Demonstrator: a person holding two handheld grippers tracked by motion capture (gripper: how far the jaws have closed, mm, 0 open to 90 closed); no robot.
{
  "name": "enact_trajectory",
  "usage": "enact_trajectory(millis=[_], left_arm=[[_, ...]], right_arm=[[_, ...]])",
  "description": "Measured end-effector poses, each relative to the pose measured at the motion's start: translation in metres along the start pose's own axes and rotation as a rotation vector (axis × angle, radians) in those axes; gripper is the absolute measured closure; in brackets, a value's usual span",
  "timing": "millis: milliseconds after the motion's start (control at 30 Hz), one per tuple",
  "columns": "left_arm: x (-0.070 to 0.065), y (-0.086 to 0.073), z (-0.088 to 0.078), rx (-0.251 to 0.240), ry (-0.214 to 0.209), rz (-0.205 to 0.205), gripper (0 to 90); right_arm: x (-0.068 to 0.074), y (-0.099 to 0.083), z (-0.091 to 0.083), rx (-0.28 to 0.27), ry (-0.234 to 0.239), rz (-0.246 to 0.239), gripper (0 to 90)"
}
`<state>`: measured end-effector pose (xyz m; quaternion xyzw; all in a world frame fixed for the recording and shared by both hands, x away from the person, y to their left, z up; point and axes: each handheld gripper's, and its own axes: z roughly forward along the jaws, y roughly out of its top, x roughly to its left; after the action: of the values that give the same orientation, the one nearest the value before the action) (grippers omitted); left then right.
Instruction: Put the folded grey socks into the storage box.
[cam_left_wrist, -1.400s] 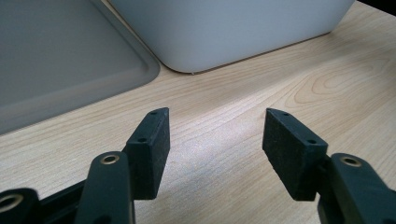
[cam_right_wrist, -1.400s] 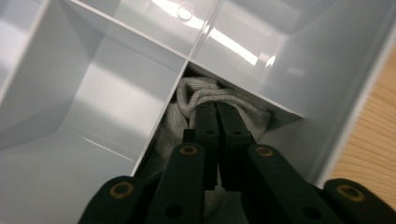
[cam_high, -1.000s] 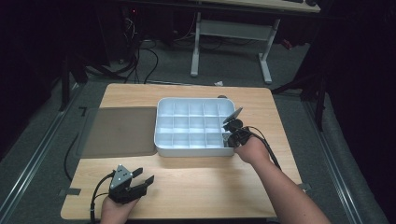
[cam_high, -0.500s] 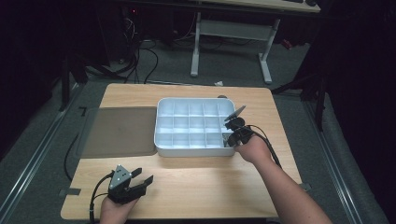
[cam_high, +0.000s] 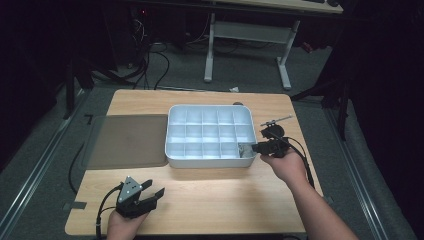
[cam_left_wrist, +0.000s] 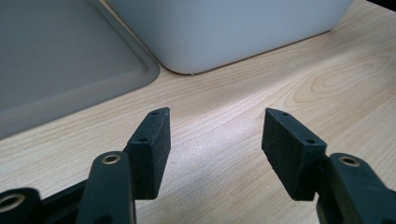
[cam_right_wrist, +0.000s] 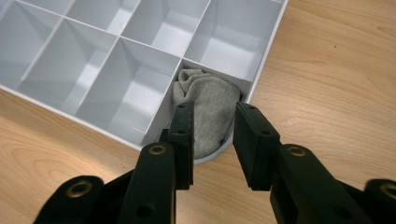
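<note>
Fig. High view w/ both gripper views. White divided tray (cam_high: 210, 135) sits mid-bench; a grey lid (cam_high: 127, 140) lies flat just left of it, touching or nearly so. Grey sock (cam_right_wrist: 205, 109), bunched, lies in the tray's near-right corner compartment; all other compartments visible are bare. Right gripper (cam_high: 261, 148) is at the tray's near-right corner, above that compartment; its fingers (cam_right_wrist: 183, 135) have just been opening and now stand part-spread, pads off the fabric, sock below and beyond them, not pinched. Left gripper (cam_high: 154, 195) rests low over the bench (cam_high: 225, 195) at near left, well apart from tray; its fingers (cam_left_wrist: 152, 147) spread wide, nothing between them.

Judged step: sock released into compartment, right hand about to clear.

Risks: (a) sock sits heaped near the wall, so fabric may spring up and spill over the rim or a divider; (b) a finger pad, close to the fabric, could snag a fold on retreat and drag the sock out; (c) a finger may clip the tray's corner wall and shift the tray on the bench.
</note>
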<state>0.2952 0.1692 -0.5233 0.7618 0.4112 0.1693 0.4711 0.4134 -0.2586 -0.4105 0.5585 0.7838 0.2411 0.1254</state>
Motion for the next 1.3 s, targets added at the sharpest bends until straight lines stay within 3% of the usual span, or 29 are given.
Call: enact_trajectory(millis=[200, 300, 600, 933, 1167, 1300], left_arm=[[-0.001, 0.000, 0.000, 0.002, 0.008, 0.000, 42.5], [-0.002, 0.001, 0.000, 0.001, 0.014, 0.004, 42.2], [-0.003, 0.001, 0.003, 0.010, 0.023, 0.010, 41.2], [-0.003, 0.000, 0.003, -0.006, 0.024, -0.004, 40.3], [-0.007, 0.000, 0.003, 0.005, 0.047, 0.034, 40.3], [-0.010, 0.000, 0.004, 0.005, 0.042, 0.043, 39.9]], right_arm=[[-0.006, -0.020, -0.008, -0.078, 0.030, 0.035, 58.9], [-0.008, -0.031, -0.010, -0.122, 0.028, 0.037, 58.8], [-0.012, -0.066, -0.013, -0.220, 0.012, -0.003, 56.0], [-0.006, -0.099, -0.002, -0.328, -0.029, -0.067, 51.8], [0.002, -0.117, 0.010, -0.395, -0.022, -0.091, 51.0], [0.010, -0.127, 0.019, -0.422, -0.030, -0.079, 50.0]])
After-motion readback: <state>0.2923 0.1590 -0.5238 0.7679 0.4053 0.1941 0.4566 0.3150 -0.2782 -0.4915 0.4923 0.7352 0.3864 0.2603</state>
